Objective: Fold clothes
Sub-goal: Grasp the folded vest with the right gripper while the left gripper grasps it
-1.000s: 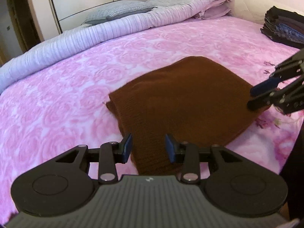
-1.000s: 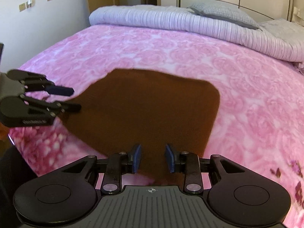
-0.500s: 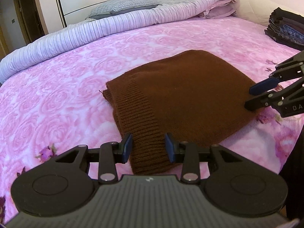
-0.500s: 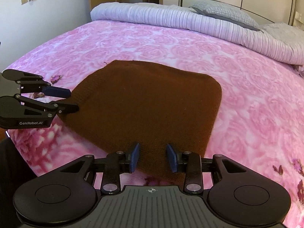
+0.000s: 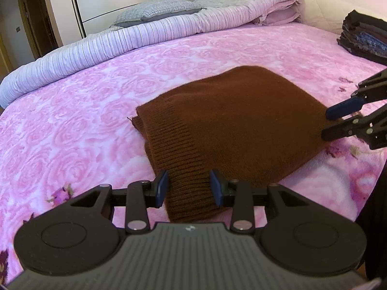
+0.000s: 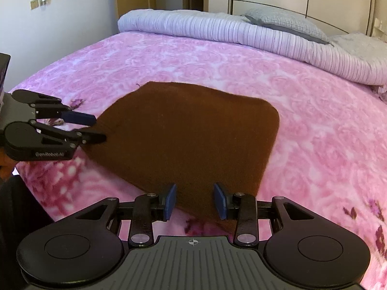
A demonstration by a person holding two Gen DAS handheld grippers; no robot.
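Both my left gripper [image 5: 189,191] and right gripper [image 6: 195,201] stand spread at the folded brown knitted sweater's [image 5: 232,120] near corners; uneven pinching risks spilling layers.

A striped lilac duvet [image 5: 150,36] and grey pillow [image 5: 154,13] lie on the pink rose-patterned bedspread [image 5: 72,111].

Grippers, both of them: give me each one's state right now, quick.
Left gripper: open, jaws astride the ribbed edge of the folded brown knitted sweater, not clamped.
Right gripper: open, jaws astride the sweater's near corner.
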